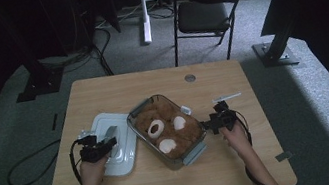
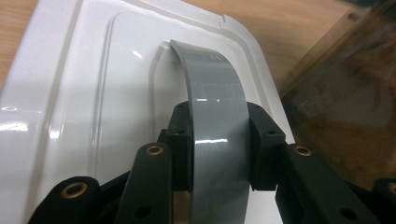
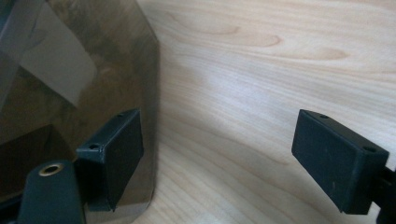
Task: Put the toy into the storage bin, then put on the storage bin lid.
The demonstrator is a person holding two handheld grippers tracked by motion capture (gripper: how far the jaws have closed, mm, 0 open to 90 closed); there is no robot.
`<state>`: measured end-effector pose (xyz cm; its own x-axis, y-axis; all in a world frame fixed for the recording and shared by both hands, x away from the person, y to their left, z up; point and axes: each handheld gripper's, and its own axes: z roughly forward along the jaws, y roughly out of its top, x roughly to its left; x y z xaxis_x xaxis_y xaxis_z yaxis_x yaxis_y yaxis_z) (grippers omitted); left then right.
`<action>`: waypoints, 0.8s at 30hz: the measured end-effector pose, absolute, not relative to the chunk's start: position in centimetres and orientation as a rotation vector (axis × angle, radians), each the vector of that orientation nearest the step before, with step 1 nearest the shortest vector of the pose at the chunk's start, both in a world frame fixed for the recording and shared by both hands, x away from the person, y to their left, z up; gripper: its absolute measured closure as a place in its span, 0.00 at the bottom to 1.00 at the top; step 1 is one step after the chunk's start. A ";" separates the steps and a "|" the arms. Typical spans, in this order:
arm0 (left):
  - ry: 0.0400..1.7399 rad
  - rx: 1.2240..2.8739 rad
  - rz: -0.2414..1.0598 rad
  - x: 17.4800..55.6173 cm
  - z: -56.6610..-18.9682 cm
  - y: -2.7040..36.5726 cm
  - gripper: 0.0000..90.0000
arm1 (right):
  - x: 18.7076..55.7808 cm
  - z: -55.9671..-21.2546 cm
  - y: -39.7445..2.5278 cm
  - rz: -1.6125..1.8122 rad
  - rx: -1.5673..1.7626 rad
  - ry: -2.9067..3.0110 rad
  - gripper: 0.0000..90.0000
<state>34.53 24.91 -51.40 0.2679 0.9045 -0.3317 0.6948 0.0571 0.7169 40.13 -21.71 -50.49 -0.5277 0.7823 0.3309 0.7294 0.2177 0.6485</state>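
- Because the white lid (image 1: 113, 149) lies flat on the bench (image 1: 101, 90) just left of the box, its grey handle (image 2: 215, 121) stands up in a bow and is easy to grab.
- The left gripper (image 1: 98, 148) is down on that lid, and its fingers (image 2: 181, 140) are pressed on the two sides of the grey handle, so the lid can be lifted by it.
- The clear box (image 1: 201, 149) sits in the middle of the bench, turned a bit sideways, with its top open.
- A brown teddy bear (image 1: 166, 127) lies curled up inside the box, so I think the lid is meant to go on top and shut the bear in.
- The right gripper (image 1: 213, 123) is at the right side of the box with its fingers (image 3: 119, 144) wide apart; one looks to be touching the box wall (image 3: 70, 93) and the other hangs over bare wood, most likely to keep the box from sliding.
- A small white stick (image 1: 226, 97) lies on the bench behind the right gripper, away from the work.
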 end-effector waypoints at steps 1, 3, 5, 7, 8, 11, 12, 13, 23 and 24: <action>1.473 1.685 0.308 34.4 -51.2 25.1 0.76 | 40.1 -50.6 -21.8 1.220 1.494 2.402 0.18; 1.457 1.674 0.306 34.0 -50.7 25.3 0.76 | 40.0 -50.8 -21.8 1.224 1.494 2.405 0.18; 1.445 1.672 0.313 33.6 -50.2 25.5 0.76 | 40.0 -50.9 -21.8 1.248 1.500 2.411 0.18; 1.435 1.664 0.314 33.3 -49.7 25.8 0.76 | 39.9 -51.1 -21.9 1.267 1.504 2.418 0.18; 1.431 1.661 0.315 33.2 -49.5 25.9 0.76 | 39.9 -51.2 -21.9 1.272 1.504 2.421 0.18; 1.426 1.640 0.311 32.7 -48.9 26.5 0.76 | 39.7 -51.3 -21.9 1.287 1.502 2.430 0.18; 1.425 1.632 0.313 32.6 -48.7 26.6 0.76 | 39.7 -51.3 -21.9 1.288 1.501 2.432 0.18; 1.422 1.629 0.318 32.4 -48.5 26.7 0.76 | 39.6 -51.3 -21.9 1.290 1.500 2.436 0.18; 1.354 1.602 0.383 30.5 -45.2 27.7 0.76 | 38.6 -51.8 -21.1 1.363 1.460 2.491 0.18; 1.345 1.602 0.387 30.3 -44.8 27.8 0.76 | 38.4 -51.9 -20.9 1.376 1.460 2.494 0.18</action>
<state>30.33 27.76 -44.76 0.3386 0.8822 -0.3273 0.5730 0.0826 0.8154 38.44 -20.91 -51.88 -0.5826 0.6849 0.4376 0.7354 0.2150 0.6426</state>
